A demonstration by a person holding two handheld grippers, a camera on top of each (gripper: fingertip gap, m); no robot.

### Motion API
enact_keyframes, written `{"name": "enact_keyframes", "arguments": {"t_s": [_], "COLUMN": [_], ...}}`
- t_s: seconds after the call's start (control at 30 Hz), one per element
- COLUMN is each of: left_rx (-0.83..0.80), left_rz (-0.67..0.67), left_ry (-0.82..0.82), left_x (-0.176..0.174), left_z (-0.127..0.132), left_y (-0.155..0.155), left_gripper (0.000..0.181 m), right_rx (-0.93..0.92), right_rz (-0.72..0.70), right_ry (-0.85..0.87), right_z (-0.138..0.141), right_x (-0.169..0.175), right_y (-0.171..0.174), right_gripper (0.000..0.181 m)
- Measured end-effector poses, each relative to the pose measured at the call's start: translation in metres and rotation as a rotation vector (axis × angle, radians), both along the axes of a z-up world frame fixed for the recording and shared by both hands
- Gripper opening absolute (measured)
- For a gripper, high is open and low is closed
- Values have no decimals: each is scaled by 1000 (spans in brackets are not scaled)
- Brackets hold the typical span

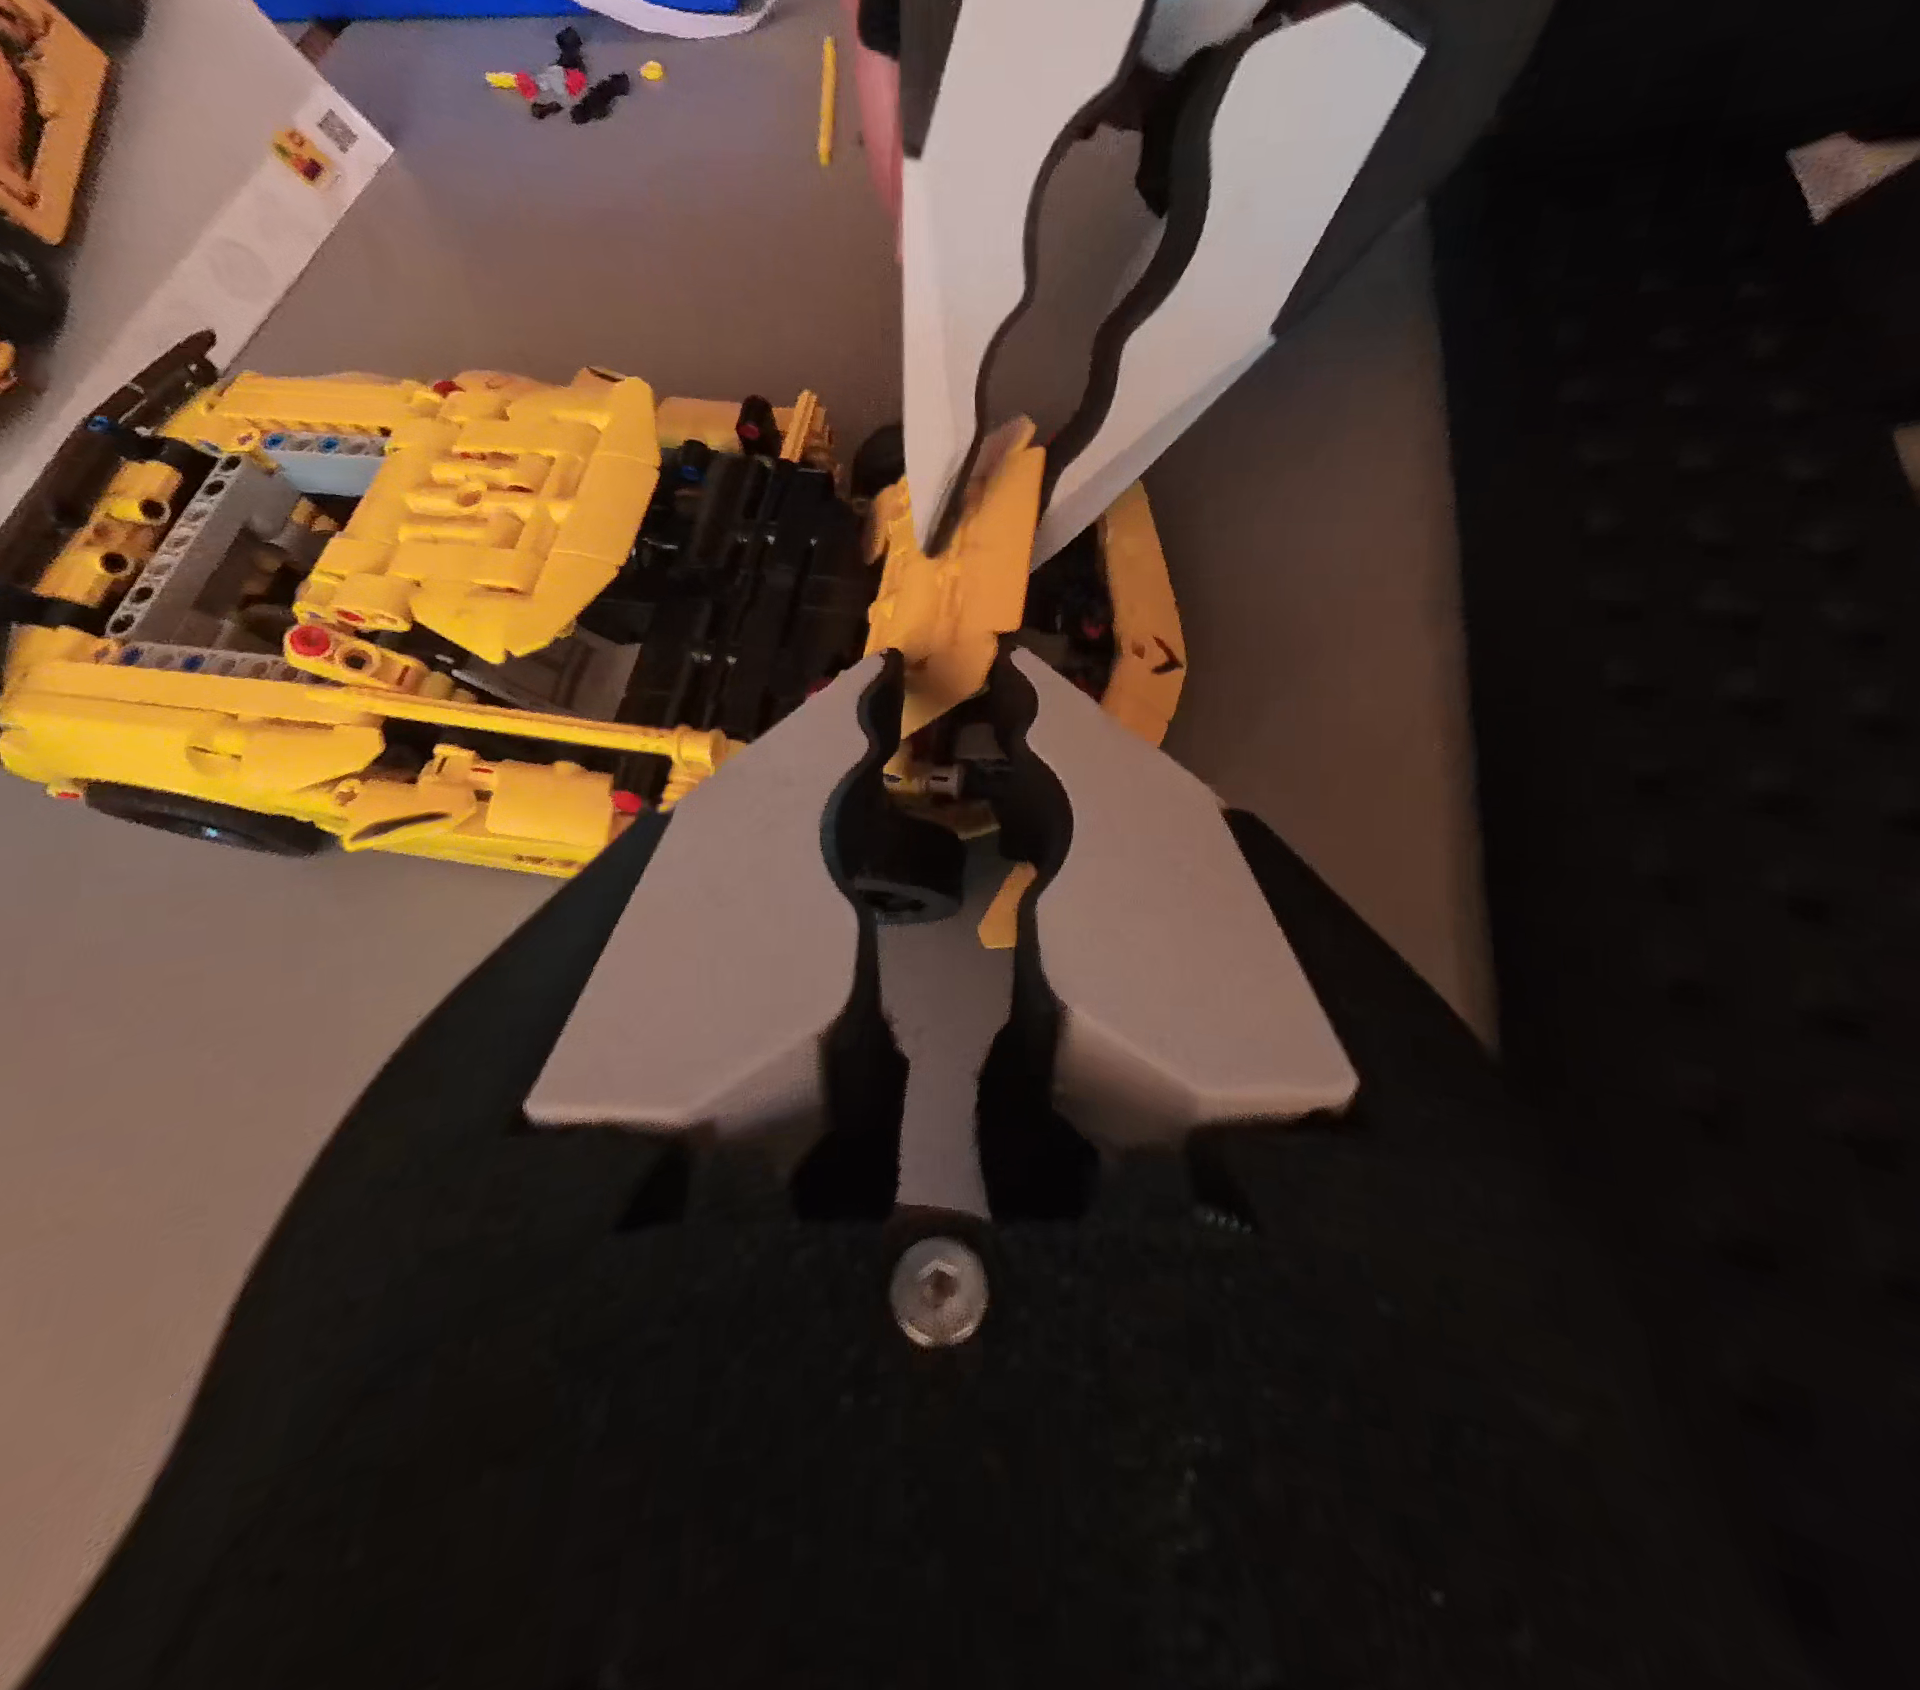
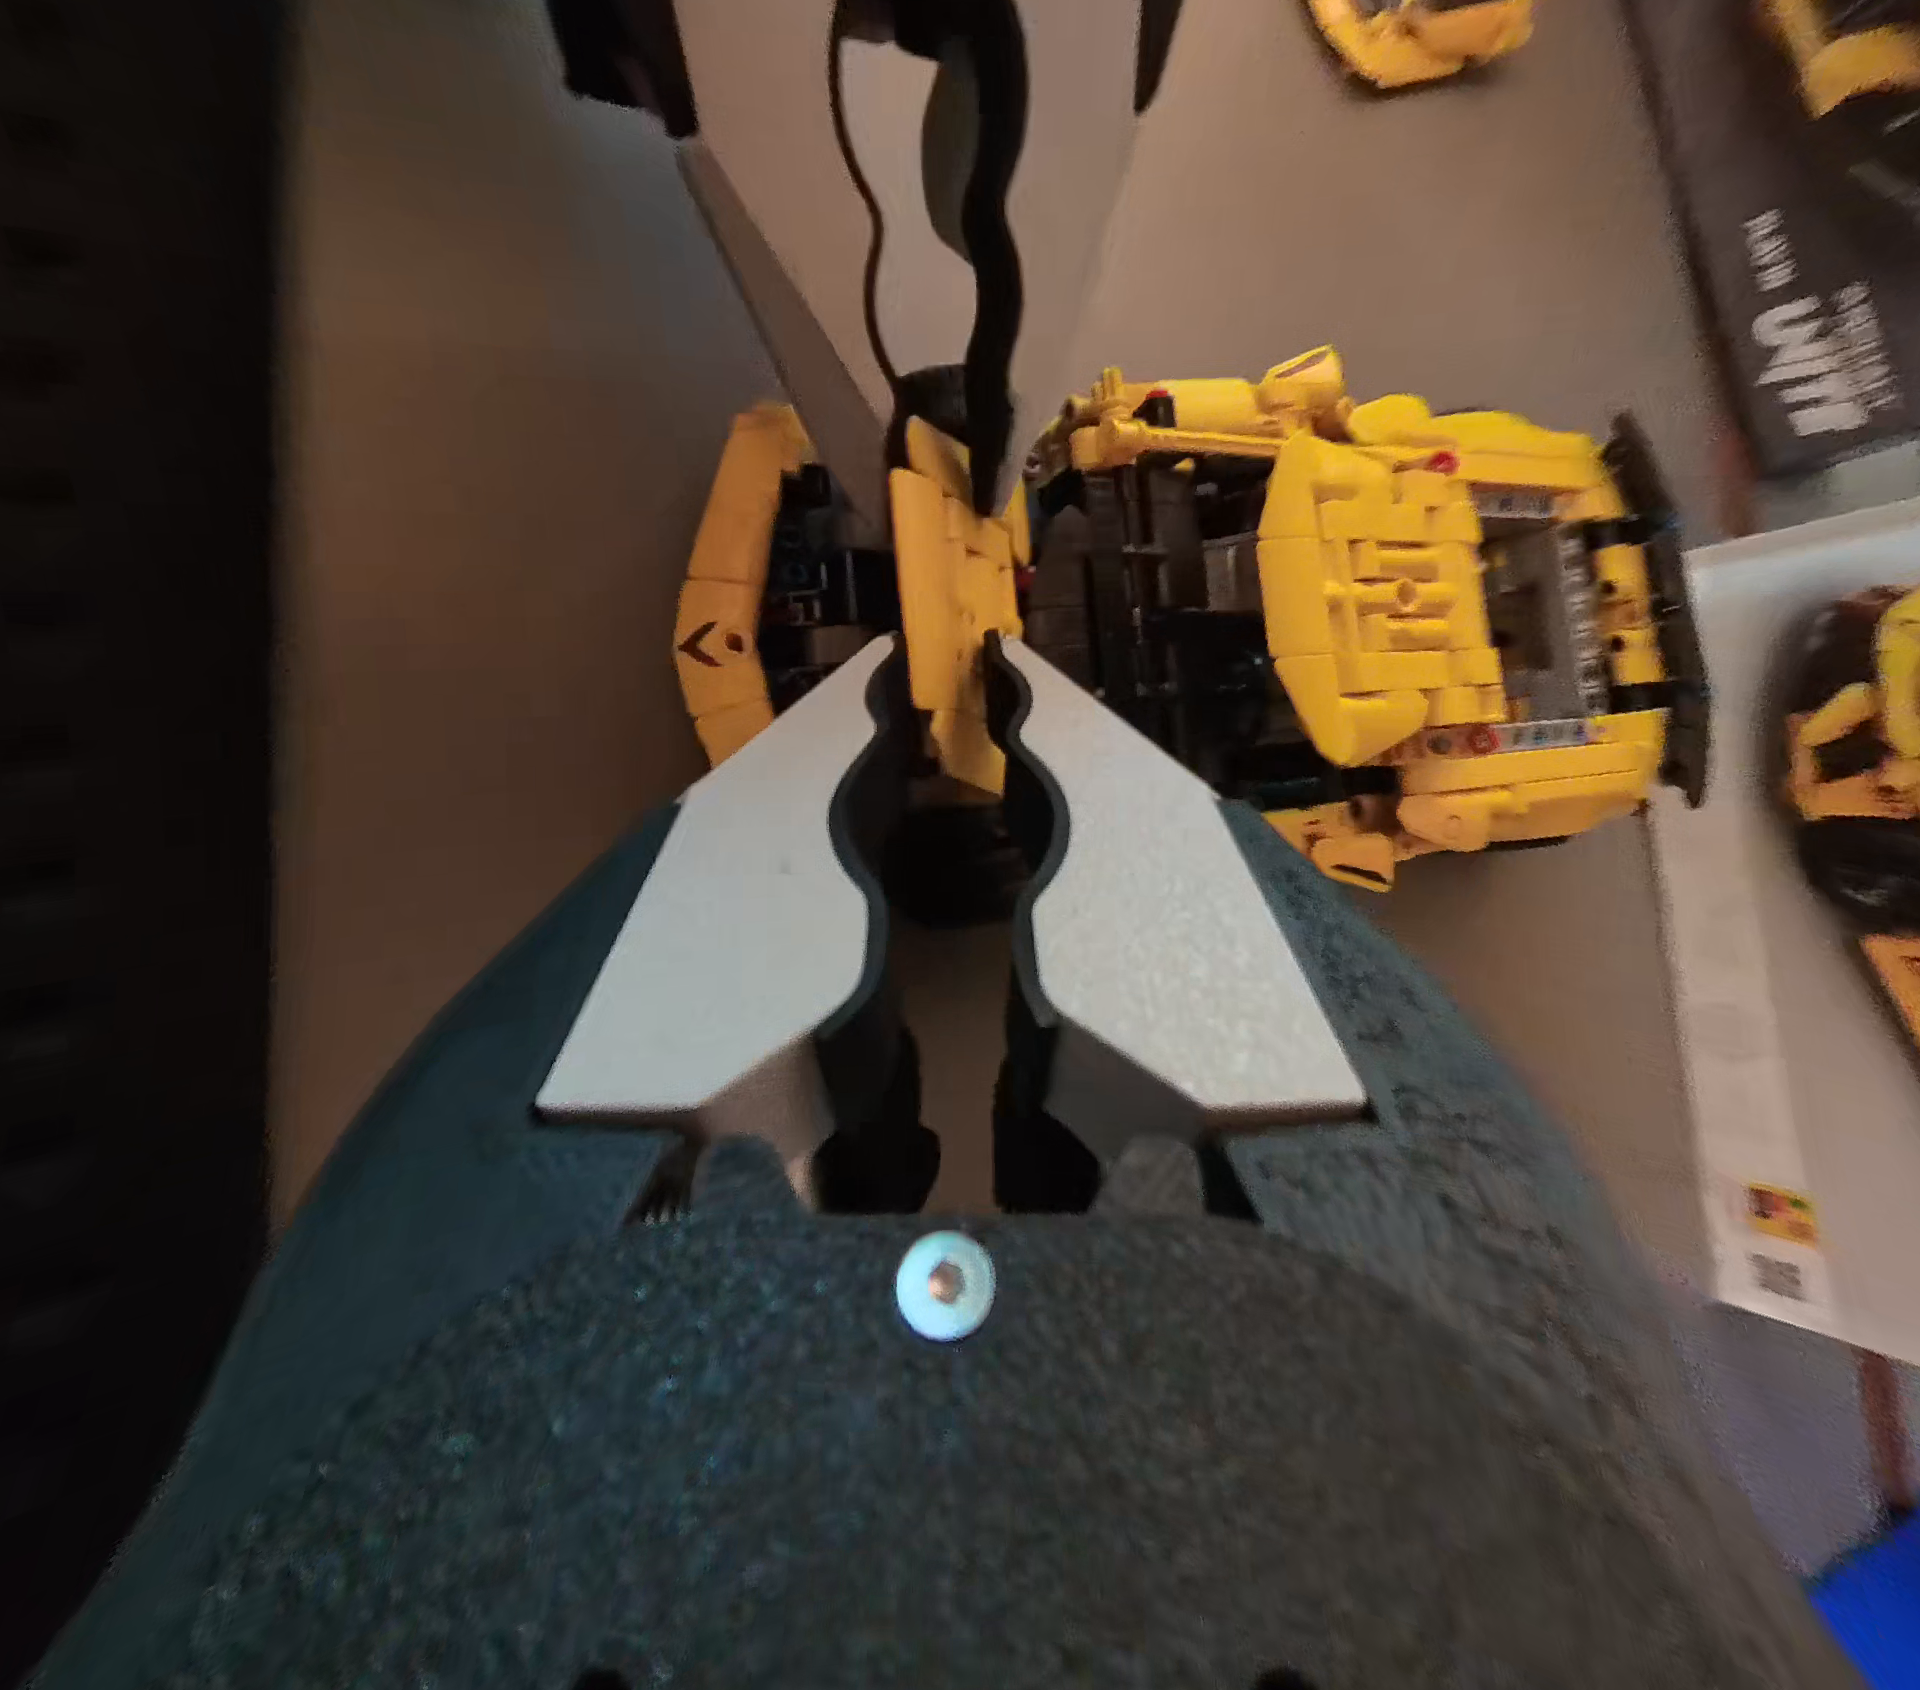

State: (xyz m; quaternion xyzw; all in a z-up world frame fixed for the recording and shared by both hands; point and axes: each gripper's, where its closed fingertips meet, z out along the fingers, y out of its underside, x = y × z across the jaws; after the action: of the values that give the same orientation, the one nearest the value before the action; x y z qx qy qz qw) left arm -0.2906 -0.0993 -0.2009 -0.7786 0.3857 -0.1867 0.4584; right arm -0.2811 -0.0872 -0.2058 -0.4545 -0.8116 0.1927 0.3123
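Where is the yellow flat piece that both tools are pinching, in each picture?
Left wrist view: the yellow panel sits just right of centre, between the left tool below and the right tool above.
Right wrist view: the same panel is at centre, with the right tool below and the left tool above.
Shared landmark: the yellow brick car beside it.
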Motion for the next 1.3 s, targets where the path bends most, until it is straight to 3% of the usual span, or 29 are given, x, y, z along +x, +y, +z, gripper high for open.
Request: {"name": "enact_keyframes", "arguments": {"t_s": [0.17,0.3,0.7,0.93,1.03,1.2,1.3], "left_rx": [-23,79,-12,-16,-32,-14,-28], "left_rz": [58,165,196,196,194,184,184], "left_ry": [-141,-94,-35,98,83,102,90], "left_x": [-18,-35,-36,-38,-38,-38,-38], "left_z": [4,4,-25,-43,-43,-43,-44], "left_y": [-8,-2,9,13,13,12,12], "left_gripper": [33,44,46,44,43,43,43], "right_rx": [-250,-375,-582,-385,-185,202,52], "right_rz": [-75,-103,-110,-102,-108,-82,-135], "right_ry": [-56,-35,-32,10,1,93,16], "right_z": [11,17,10,2,-6,-5,-5], "right_x": [-8,-7,-4,-1,-2,-18,-18], "right_y": [14,19,12,10,9,15,16], "right_gripper": [14,14,14,18,41,11,12]}}
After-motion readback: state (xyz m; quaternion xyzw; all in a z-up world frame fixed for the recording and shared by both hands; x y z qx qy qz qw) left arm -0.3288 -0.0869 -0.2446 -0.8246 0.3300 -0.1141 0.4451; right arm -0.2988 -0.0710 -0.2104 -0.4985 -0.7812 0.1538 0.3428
